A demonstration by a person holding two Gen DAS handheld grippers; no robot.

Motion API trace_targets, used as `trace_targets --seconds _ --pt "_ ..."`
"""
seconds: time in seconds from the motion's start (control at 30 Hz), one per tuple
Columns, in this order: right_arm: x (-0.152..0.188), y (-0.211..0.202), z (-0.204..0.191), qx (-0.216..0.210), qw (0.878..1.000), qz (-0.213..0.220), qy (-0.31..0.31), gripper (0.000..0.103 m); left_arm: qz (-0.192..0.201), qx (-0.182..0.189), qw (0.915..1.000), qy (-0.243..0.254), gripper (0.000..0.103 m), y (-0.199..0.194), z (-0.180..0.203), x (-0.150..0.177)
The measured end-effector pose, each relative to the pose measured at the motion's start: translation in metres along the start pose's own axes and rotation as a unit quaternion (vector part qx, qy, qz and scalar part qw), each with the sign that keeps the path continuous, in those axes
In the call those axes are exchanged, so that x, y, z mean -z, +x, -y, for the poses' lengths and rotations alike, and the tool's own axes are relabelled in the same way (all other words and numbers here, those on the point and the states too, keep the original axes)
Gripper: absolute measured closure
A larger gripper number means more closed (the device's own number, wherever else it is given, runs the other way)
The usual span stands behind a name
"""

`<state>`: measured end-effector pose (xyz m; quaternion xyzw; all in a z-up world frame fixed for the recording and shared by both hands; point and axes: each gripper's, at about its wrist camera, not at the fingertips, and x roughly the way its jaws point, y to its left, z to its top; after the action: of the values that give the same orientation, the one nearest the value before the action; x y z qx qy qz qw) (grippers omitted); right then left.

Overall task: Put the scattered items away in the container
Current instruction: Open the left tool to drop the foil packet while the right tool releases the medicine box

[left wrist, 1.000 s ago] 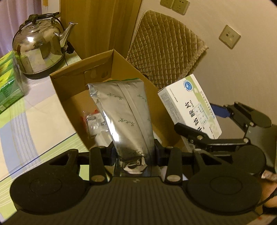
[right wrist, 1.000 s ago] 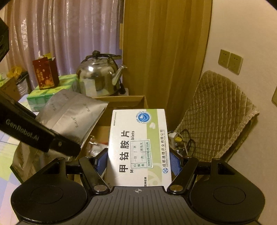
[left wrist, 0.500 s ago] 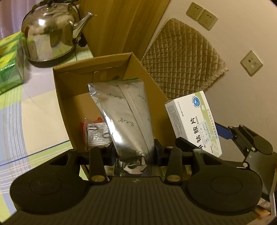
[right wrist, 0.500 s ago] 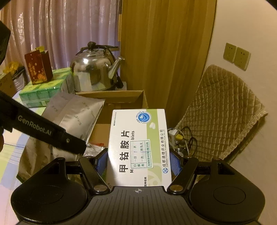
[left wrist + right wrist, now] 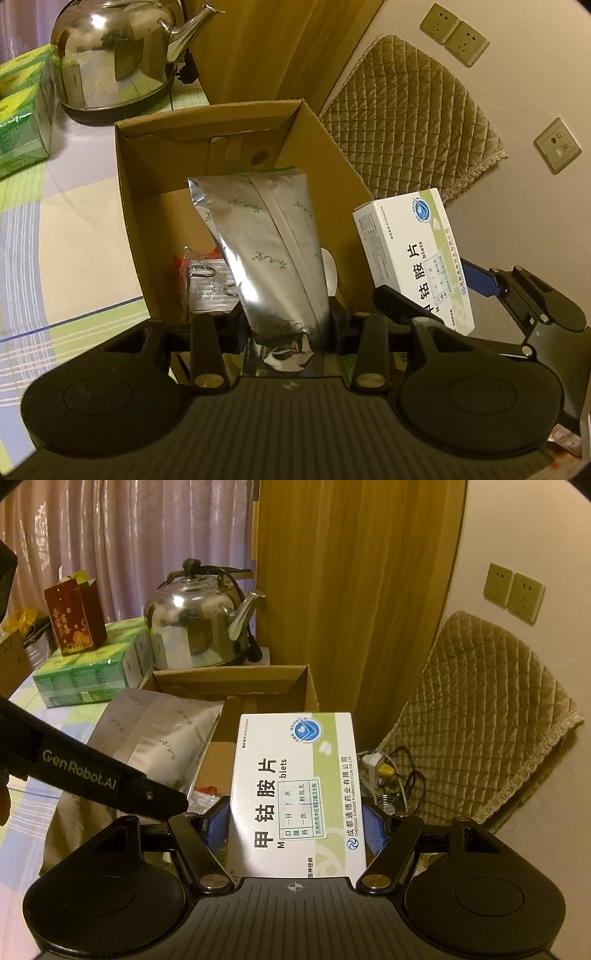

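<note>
Left wrist view: my left gripper (image 5: 284, 325) pinching crinkled silver foil pouch (image 5: 266, 243) above open brown cardboard box (image 5: 129, 177). Right gripper (image 5: 295, 827) clamping white-green medicine carton (image 5: 295, 786). Advice: lower pouch fully inside walls before letting go.

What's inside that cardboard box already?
In the cardboard box: a clear plastic packet over something red. The held silver pouch hides the rest of the floor.
</note>
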<state>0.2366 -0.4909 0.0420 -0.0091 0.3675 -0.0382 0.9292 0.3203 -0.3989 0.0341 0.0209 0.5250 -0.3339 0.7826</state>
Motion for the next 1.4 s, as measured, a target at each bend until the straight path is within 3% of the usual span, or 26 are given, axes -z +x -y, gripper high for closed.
trace_targets --seconds 0.37,0.93,1.4 --pt "0.003 0.007 -0.001 0.0 1.0 -0.006 -0.005 0.035 -0.001 -0.01 0.9999 -0.004 0.069 0.005 -0.005 0.003" --pt "0.004 -0.001 -0.01 0.003 1.0 -0.004 -0.01 0.035 0.017 -0.012 0.9997 0.011 0.069 -0.018 -0.013 0.015" --pt "0.007 0.009 -0.04 -0.049 0.998 -0.029 -0.005 0.035 0.04 -0.023 0.9988 0.015 0.067 -0.054 -0.035 0.031"
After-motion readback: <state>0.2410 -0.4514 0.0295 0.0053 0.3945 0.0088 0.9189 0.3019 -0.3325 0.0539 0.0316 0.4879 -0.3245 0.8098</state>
